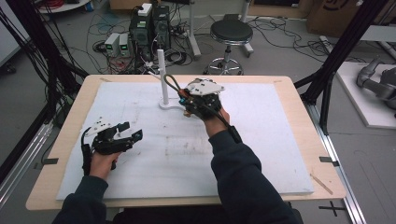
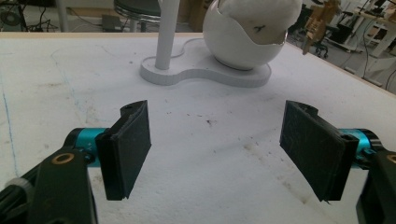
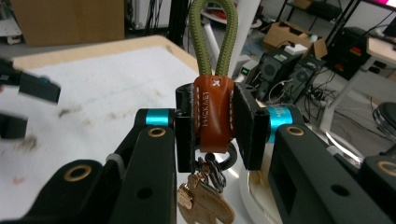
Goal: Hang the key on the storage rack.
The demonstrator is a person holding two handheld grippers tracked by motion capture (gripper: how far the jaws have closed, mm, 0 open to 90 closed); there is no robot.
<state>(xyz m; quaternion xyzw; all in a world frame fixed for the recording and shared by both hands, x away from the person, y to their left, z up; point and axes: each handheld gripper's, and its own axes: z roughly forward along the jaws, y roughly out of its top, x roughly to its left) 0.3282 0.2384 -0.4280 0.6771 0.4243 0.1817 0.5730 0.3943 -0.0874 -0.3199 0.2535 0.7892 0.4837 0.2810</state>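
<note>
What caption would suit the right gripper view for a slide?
Right gripper clamps the brown leather tab of a keychain, its olive cord loop pointing up, metal ring and charm dangling below.

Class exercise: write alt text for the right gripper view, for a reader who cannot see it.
The right gripper is shut on a keychain's brown leather tab, its olive cord loop rising above and metal rings and a charm hanging below. Behind it lies the white table mat.
</note>
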